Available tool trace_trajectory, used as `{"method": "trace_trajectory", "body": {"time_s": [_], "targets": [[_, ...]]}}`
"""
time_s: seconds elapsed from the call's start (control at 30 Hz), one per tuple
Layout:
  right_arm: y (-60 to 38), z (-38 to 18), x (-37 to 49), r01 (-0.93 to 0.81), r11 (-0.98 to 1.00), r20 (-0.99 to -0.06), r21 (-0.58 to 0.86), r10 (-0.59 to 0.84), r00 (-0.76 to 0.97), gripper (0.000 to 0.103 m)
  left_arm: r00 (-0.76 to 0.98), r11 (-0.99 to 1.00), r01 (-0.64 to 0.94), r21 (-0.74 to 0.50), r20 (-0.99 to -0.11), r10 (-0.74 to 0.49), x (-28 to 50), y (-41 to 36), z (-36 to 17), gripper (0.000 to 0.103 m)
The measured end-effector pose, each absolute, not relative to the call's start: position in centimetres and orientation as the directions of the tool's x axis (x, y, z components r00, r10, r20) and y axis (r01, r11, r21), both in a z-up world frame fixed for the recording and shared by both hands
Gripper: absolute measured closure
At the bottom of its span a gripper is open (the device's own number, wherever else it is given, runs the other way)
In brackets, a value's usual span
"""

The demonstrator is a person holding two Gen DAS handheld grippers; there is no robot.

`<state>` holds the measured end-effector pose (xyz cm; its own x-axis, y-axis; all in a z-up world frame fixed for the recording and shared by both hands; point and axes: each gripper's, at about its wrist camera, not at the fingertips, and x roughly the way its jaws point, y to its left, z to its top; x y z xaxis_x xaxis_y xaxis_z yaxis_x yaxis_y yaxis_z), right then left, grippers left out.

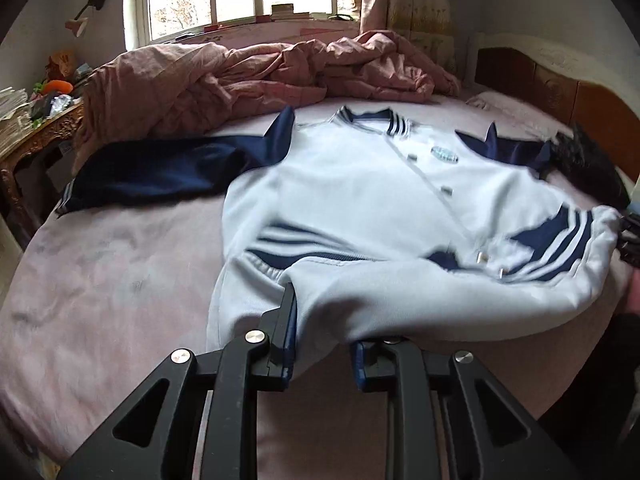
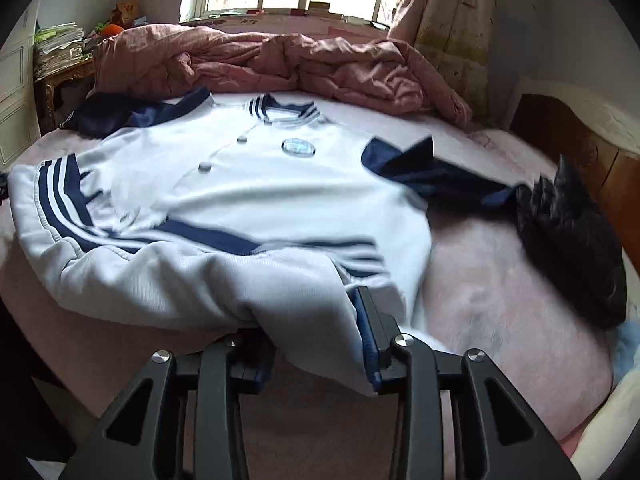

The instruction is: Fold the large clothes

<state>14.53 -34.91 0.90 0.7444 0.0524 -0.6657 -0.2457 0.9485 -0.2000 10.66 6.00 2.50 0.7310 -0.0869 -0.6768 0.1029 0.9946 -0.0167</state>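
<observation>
A white jacket (image 1: pixel 360 184) with navy sleeves and a striped hem lies face up on the pink bed (image 1: pixel 100 280), collar toward the window. Its near hem is lifted and curled back over the body. In the left wrist view my left gripper (image 1: pixel 324 340) is shut on a bunch of white cloth at the hem. My right gripper (image 2: pixel 312 340) grips the jacket (image 2: pixel 248 192) at the hem too; its left finger is hidden under the fabric. The right gripper (image 1: pixel 630 236) also shows at the edge of the left wrist view, with the striped hem gathered into it.
A crumpled pink quilt (image 1: pixel 240 76) fills the far side of the bed under the window. A black furry item (image 2: pixel 568 240) lies by the right navy sleeve (image 2: pixel 432 172). A wooden headboard (image 1: pixel 560 88) stands on the right, a cluttered side table (image 1: pixel 36 132) on the left.
</observation>
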Motion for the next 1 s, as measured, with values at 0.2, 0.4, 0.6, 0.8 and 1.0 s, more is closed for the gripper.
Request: {"method": "trace_trajectory", "body": {"time_s": [0.2,0.4,0.6,0.8,1.0], "targets": [[-35.9,3.4,24.6,-0.185,0.976,-0.677,-0.115,0.059,0.733,0.047,0.746,0.998,0.049,-0.025,-0.664,-0.053,19.9,6.7,4.0,0.081],[-37.7,3.7,26.6,-0.044,0.996,-0.495,-0.083,-0.003,0.869,0.026,0.805,0.996,0.073,-0.048,-0.586,-0.087,23.3,8.1,3.7,0.028],[-41.8,2.8,26.7,-0.013,0.998,-0.526,0.069,0.047,0.849,0.017,0.797,0.99,0.021,-0.142,-0.595,-0.103,23.8,11.0,2.6,0.011],[-45.7,0.1,28.8,-0.03,0.961,-0.593,0.275,0.194,0.781,0.017,0.75,0.952,0.023,-0.304,-0.625,-0.217,25.1,14.1,-0.5,0.014],[-45.8,-2.0,30.4,-0.093,0.903,-0.582,0.42,0.347,0.736,0.096,0.691,0.917,0.004,-0.399,-0.661,-0.291,27.4,14.5,-2.5,0.092]]}}
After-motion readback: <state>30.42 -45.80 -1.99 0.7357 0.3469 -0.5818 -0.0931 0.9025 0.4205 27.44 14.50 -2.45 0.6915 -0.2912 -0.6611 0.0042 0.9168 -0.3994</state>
